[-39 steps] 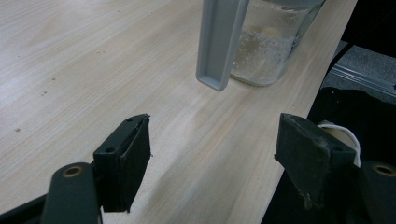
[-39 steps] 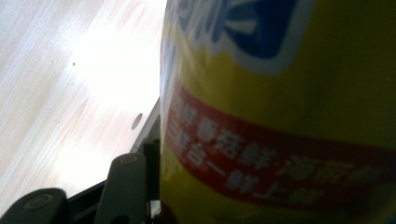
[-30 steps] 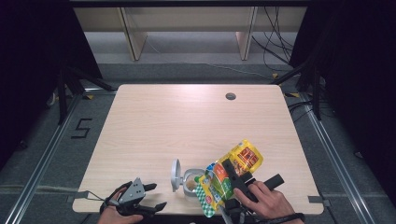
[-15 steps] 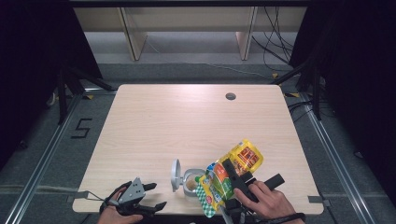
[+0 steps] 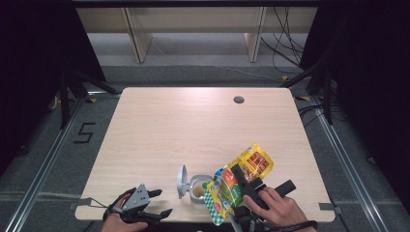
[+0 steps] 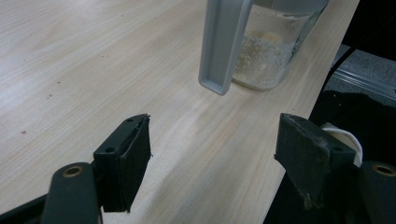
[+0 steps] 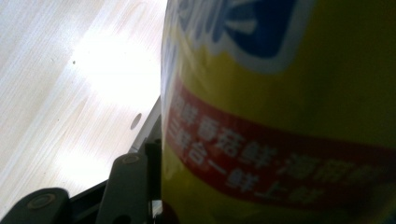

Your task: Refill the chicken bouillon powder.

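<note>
A clear glass jar with pale crumbs at its bottom stands near the table's front edge, its grey lid flipped open to the left. My right gripper is shut on a yellow, orange and green snack bag, which tilts down to the jar's right rim. In the right gripper view the bag presses against one black finger. My left gripper rests open at the front left corner with nothing between its fingers. Ahead of it stand the jar and its hanging lid.
The wooden table has a round cable hole at the back right. Its front edge runs just under both hands. Metal rails and dark floor flank the table, with shelf legs behind.
</note>
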A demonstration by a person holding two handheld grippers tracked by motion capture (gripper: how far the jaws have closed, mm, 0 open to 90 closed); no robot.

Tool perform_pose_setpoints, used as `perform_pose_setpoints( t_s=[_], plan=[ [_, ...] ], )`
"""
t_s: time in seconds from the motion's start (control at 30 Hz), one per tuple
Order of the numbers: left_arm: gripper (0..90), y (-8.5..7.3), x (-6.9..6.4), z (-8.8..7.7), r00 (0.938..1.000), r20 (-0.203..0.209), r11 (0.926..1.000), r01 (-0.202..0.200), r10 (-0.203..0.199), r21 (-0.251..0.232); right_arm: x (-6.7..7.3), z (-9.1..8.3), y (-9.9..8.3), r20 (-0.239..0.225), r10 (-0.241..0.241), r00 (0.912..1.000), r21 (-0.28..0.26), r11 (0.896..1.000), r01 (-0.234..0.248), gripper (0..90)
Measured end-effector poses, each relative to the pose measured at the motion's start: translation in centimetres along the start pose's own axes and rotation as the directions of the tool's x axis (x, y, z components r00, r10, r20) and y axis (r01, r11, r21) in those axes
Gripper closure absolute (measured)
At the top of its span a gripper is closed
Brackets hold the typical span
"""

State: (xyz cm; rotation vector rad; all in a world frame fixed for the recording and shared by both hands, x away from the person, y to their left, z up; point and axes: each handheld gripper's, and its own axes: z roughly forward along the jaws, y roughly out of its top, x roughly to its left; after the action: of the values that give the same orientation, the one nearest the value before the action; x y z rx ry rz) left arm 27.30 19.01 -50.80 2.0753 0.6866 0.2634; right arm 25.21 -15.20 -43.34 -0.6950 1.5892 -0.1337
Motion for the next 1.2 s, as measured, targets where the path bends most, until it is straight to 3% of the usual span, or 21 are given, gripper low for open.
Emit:
perform_pose_setpoints(
  t_s=[0.13, 0.17, 0.23, 0.3, 0.43, 0.47, 0.6, 0.67, 0.73, 0.77, 0.8, 0.87, 0.9, 1.0, 1.1, 1.2],
  plan=[
    [26.2, -0.04, -0.05, 0.09, 1.0, -0.006, 0.9998, 0.005, -0.005, -0.02, 0.12, 0.02, -0.05, -0.004, 0.001, 1.0, 0.003, 1.0, -0.001, 53.3],
    [26.2, 0.01, 0.0, -0.04, 1.0, -0.001, 1.0, -0.002, 0.002, 0.0, 0.13, 0.01, -0.05, -0.005, 0.002, 1.0, 0.001, 1.0, -0.002, 53.4],
    [26.2, 0.01, 0.02, -0.1, 0.9999, -0.009, 0.9999, -0.014, 0.014, -0.009, 0.14, -0.01, -0.02, -0.001, 0.0, 1.0, 0.003, 1.0, 0.0, 53.4],
    [26.2, -0.04, -0.01, -0.02, 1.0, -0.006, 0.9998, 0.003, -0.003, -0.02, 0.12, -0.09, 0.03, 0.001, -0.011, 0.9999, 0.002, 1.0, 0.011, 53.4],
    [26.2, 0.07, 0.04, -0.03, 0.9998, 0.0, 0.9997, -0.018, 0.018, -0.018, 0.12, -0.13, 0.06, 0.004, -0.014, 0.9999, 0.003, 1.0, 0.014, 53.3],
    [26.2, -0.02, -0.09, -0.03, 1.0, -0.007, 0.9999, 0.004, -0.004, -0.016, 0.13, -0.13, 0.07, 0.003, -0.016, 0.9999, 0.003, 1.0, 0.016, 53.4],
    [26.2, -0.01, 0.1, -0.13, 0.9998, -0.011, 0.9999, -0.016, 0.016, 0.0, 0.13, -0.12, 0.11, 0.003, -0.017, 0.9999, 0.004, 1.0, 0.017, 53.4],
    [26.2, -0.05, -0.09, -0.02, 1.0, -0.006, 0.9998, 0.006, -0.006, -0.02, 0.08, -0.15, 0.12, 0.004, -0.021, 0.9998, 0.004, 1.0, 0.021, 53.4],
    [26.2, 0.07, 0.1, -0.09, 0.9997, -0.001, 0.9996, -0.024, 0.024, -0.013, 0.1, -0.14, 0.11, 0.004, -0.022, 0.9997, 0.004, 1.0, 0.022, 53.4],
    [26.2, -0.04, -0.06, 0.0, 1.0, -0.004, 0.9997, 0.006, -0.006, -0.024, 0.1, -0.13, 0.09, 0.005, -0.023, 0.9997, 0.003, 1.0, 0.023, 53.4],
    [26.2, -0.04, -0.05, 0.01, 1.0, -0.002, 0.9997, 0.006, -0.006, -0.024, 0.34, -0.19, 0.04, 0.002, 0.006, 1.0, 0.012, 1.0, -0.006, 53.4],
    [26.2, -0.02, -0.08, -0.06, 1.0, -0.008, 0.9999, 0.003, -0.003, -0.015, 0.12, -0.13, 0.02, 0.006, -0.024, 0.9997, 0.004, 1.0, 0.024, 53.4],
    [26.2, 0.02, 0.16, -0.17, 0.9997, -0.013, 0.9998, -0.022, 0.022, 0.004, 0.11, -0.14, 0.03, 0.007, -0.025, 0.9997, 0.004, 1.0, 0.025, 53.4],
    [26.2, -0.05, -0.01, -0.07, 0.9999, -0.011, 0.9999, 0.001, -0.001, -0.015, 0.08, -0.19, 0.02, 0.005, -0.03, 0.9995, 0.004, 1.0, 0.03, 53.4],
    [26.2, 0.02, 0.16, -0.16, 0.9997, -0.014, 0.9998, -0.02, 0.02, 0.0, 0.1, -0.2, 0.01, 0.009, -0.03, 0.9995, 0.006, 1.0, 0.03, 53.4],
    [26.2, -0.03, -0.1, -0.06, 1.0, -0.008, 0.9999, 0.003, -0.003, -0.014, 0.11, -0.21, -0.04, 0.012, -0.029, 0.9995, 0.005, 1.0, 0.029, 53.6]
  ],
)
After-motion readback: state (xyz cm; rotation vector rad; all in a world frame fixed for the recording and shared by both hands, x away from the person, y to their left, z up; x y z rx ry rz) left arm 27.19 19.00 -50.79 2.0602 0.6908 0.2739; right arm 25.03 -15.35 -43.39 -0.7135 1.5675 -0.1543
